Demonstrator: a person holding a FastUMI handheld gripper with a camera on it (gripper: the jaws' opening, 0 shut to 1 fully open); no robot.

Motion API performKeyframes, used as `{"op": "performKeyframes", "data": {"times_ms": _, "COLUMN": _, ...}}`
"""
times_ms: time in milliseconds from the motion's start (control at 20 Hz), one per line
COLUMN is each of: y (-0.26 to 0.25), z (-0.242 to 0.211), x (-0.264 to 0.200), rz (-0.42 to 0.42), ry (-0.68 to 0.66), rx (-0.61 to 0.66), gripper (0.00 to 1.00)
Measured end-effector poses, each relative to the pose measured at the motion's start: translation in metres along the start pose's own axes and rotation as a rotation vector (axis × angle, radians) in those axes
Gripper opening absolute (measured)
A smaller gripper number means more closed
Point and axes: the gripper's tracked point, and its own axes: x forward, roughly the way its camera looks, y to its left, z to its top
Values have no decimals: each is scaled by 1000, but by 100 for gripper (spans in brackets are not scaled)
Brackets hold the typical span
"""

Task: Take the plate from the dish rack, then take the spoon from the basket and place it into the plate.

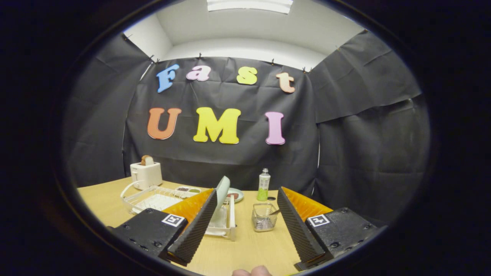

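Holding wide apart with nothing between its fingers, the claw [245,230] hung low over the tabletop [238,249], lined up, I think, for a first reach. Just ahead of the left finger, the plate [222,191] stood on its edge in the rack [226,224], so its thin rim could be pinched. It looked pale green, round and smooth. Between the fingers sat the basket [264,217], clear, with the spoon [274,211] handle poking out. Beyond stood a bottle [263,184]. Far left was a toaster [145,174].
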Motion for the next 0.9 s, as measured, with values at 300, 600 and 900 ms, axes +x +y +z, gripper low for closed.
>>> {"op": "performKeyframes", "data": {"times_ms": 300, "y": 17, "z": 33, "x": 53, "rz": 71, "ry": 97, "rx": -16, "gripper": 100}}
{"op": "performKeyframes", "data": {"times_ms": 600, "y": 42, "z": 24, "x": 115, "rz": 149, "ry": 333, "rx": -6, "gripper": 100}}
{"op": "performKeyframes", "data": {"times_ms": 900, "y": 57, "z": 7, "x": 171, "rz": 188, "ry": 583, "rx": 6, "gripper": 100}}
